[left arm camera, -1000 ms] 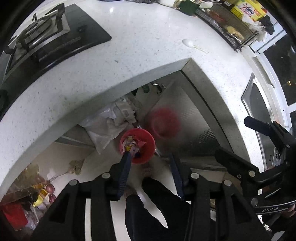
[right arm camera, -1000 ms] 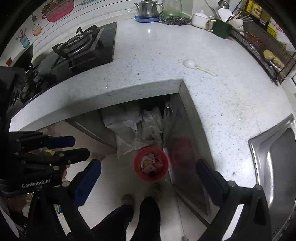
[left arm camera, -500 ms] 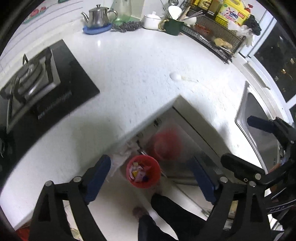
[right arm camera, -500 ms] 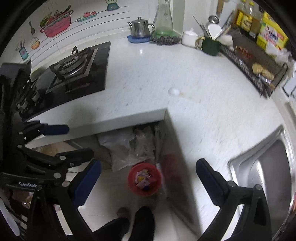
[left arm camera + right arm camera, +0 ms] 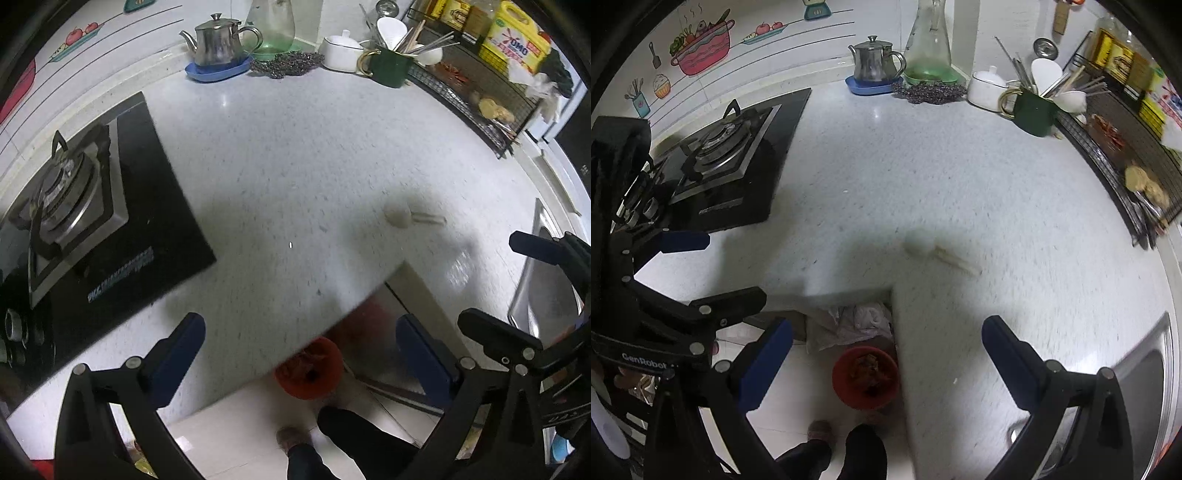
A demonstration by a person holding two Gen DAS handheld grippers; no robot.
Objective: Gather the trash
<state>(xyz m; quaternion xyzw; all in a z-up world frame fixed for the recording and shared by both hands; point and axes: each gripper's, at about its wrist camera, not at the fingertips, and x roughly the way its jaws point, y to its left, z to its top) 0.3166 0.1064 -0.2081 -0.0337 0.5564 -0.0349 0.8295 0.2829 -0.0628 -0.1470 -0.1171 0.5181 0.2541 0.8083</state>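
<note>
While both grippers are standing wide and empty, the left gripper (image 5: pixel 301 354) having just opened, the white spoon-like scrap (image 5: pixel 919 242) is lying mid-frame on the counter (image 5: pixel 960 177), above the red bin (image 5: pixel 865 376), probably next.

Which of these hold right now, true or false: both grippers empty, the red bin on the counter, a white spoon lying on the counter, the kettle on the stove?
1. Both the left gripper and the right gripper are open and empty. True.
2. The red bin sits on the counter. False: it stands on the floor, below the counter's corner.
3. A white spoon lies on the counter. True.
4. The steel kettle is on the stove. False: it rests on a blue tray by the wall.
</note>
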